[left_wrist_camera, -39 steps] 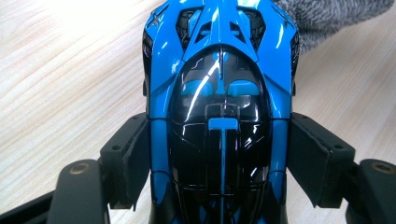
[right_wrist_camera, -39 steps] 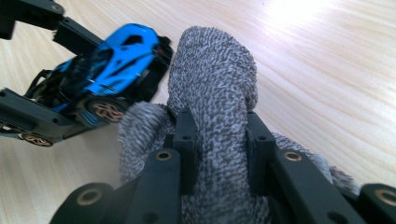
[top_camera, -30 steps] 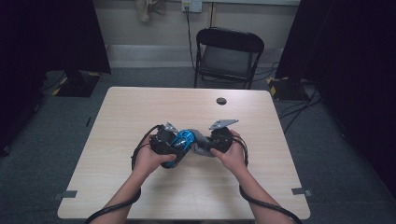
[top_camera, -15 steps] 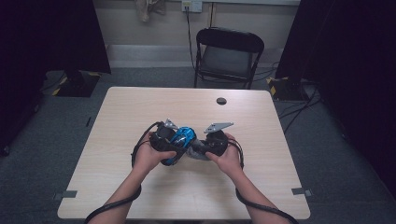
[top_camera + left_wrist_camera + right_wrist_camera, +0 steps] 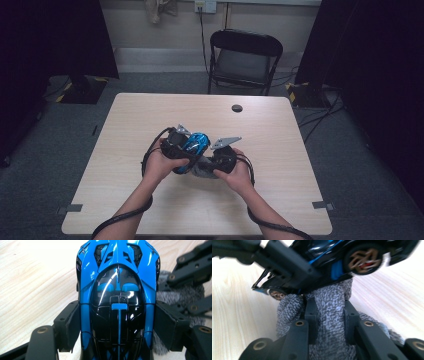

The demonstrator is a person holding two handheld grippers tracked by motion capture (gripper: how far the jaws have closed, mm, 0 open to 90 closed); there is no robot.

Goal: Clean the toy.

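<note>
Over table centre | L hand-held gripper clamps toy car | R hand-held gripper pinches grey cloth, edges prob. hidden

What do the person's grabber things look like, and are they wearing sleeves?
Each tool is black, with two blocky jaws on bars joined by brass-coloured rivets. The left tool and right tool each carry a grey three-cornered plate on top and trail a black cable. No sleeves show on the forearms.

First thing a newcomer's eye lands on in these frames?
The glossy blue toy car, clamped by its sides in the left gripper above the table near its middle. Next, the grey speckled cloth pinched in the right gripper, pressed up against the car's underside.
</note>
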